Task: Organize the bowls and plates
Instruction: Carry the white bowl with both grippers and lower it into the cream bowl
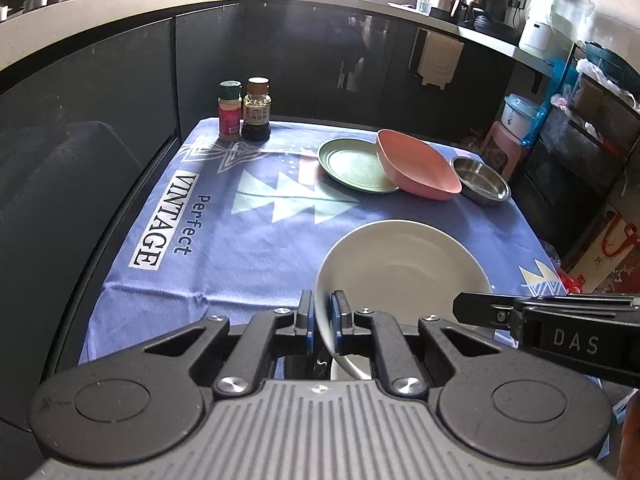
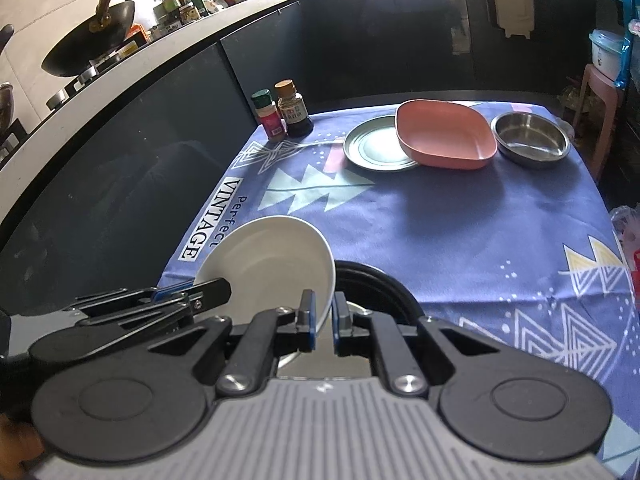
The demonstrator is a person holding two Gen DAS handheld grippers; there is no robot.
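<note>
A white bowl [image 1: 404,272] is held above the near edge of the blue cloth. My left gripper [image 1: 323,320] is shut on its left rim. My right gripper [image 2: 323,322] stands around the bowl's right rim [image 2: 276,268], with the rim against the left pad and a small gap at the right pad. A black bowl [image 2: 384,288] sits under the white one. At the far side a pink bowl [image 1: 416,166] leans on a green plate [image 1: 352,164], with a steel bowl [image 1: 480,178] to its right.
Two seasoning bottles [image 1: 244,108] stand at the far left corner of the cloth-covered table [image 1: 208,208]. Dark cabinets run behind and to the left. A pink stool and shelves stand to the right of the table.
</note>
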